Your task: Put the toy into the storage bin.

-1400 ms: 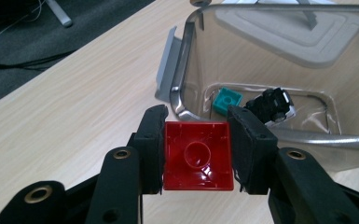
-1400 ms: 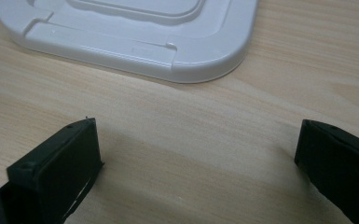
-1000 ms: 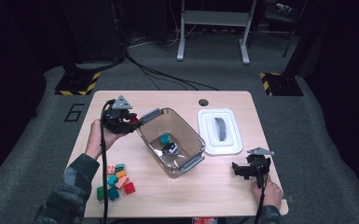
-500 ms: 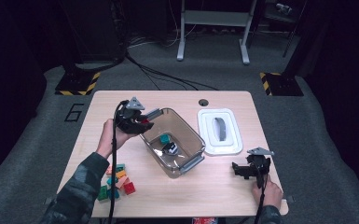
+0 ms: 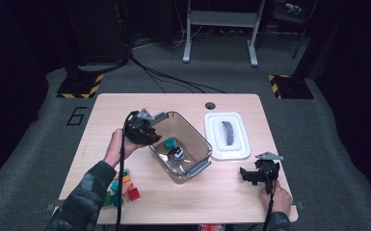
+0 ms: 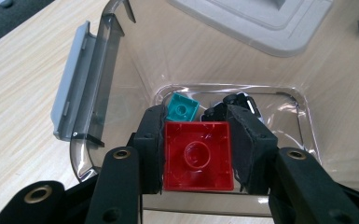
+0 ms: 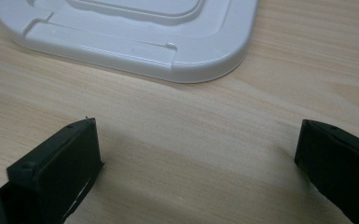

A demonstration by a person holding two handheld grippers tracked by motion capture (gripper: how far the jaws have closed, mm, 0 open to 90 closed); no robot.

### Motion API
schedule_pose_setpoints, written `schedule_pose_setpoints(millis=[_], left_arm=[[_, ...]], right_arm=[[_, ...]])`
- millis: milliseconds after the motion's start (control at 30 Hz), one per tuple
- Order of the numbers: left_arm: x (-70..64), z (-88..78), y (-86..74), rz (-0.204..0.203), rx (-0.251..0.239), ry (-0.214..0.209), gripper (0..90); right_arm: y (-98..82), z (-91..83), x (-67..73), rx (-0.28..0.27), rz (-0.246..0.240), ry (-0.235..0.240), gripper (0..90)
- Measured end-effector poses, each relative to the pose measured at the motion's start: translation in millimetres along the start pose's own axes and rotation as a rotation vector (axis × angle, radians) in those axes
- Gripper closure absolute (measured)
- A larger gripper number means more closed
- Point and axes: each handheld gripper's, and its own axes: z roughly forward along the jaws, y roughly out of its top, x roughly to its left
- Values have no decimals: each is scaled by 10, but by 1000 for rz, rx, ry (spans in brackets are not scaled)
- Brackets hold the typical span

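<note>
The left gripper (image 6: pixel 196 154) is clamped on a red block (image 6: pixel 196 161), one black pad pressed flat against each of its side faces, the stud side turned toward the camera. In the high view this gripper (image 5: pixel 147 136) sits at the near-left rim of the clear bin (image 5: pixel 200 149), with the fingers reaching over the rim.

Just beyond the fingertips, down on the bin floor, lie a teal block (image 6: pixel 182 108) and a black-and-white piece (image 6: pixel 235 103), side by side and close together. The bin's tall smoky wall rises to the left of the fingers, with a grey handle (image 6: pixel 71 88) clipped on its outer side; the far wall curves round behind the two pieces. The floor to the right of the fingers is bare. The near rim runs directly under the held block.

The right gripper (image 7: pixel 198 158) stands wide apart with nothing between its jaws, just bare table (image 7: pixel 191 121). Ahead of its fingertips lies the white lid (image 7: pixel 135 42), its rounded edge near but not touching. In the high view this gripper (image 5: pixel 255 174) rests near the table's front right corner, well apart from the bin.

Behind the left hand, near the table's front edge, sits a pile of loose coloured blocks (image 5: pixel 121 188).
</note>
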Motion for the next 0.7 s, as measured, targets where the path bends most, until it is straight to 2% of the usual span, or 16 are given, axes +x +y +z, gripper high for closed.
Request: schedule_pose_setpoints(millis=[233,400,500,700], left_arm=[[-2,65,-8,6,31,-9,589],[5,72,-12,4,35,-13,573],[0,27,-19,-7,28,-8,461],[-39,-153,-64,-8,1,8,307]], right_arm=[[0,0,0,0,0,0,0],[0,0,0,0,0,0,0],[0,0,0,0,0,0,0],[0,0,0,0,0,0,0]])
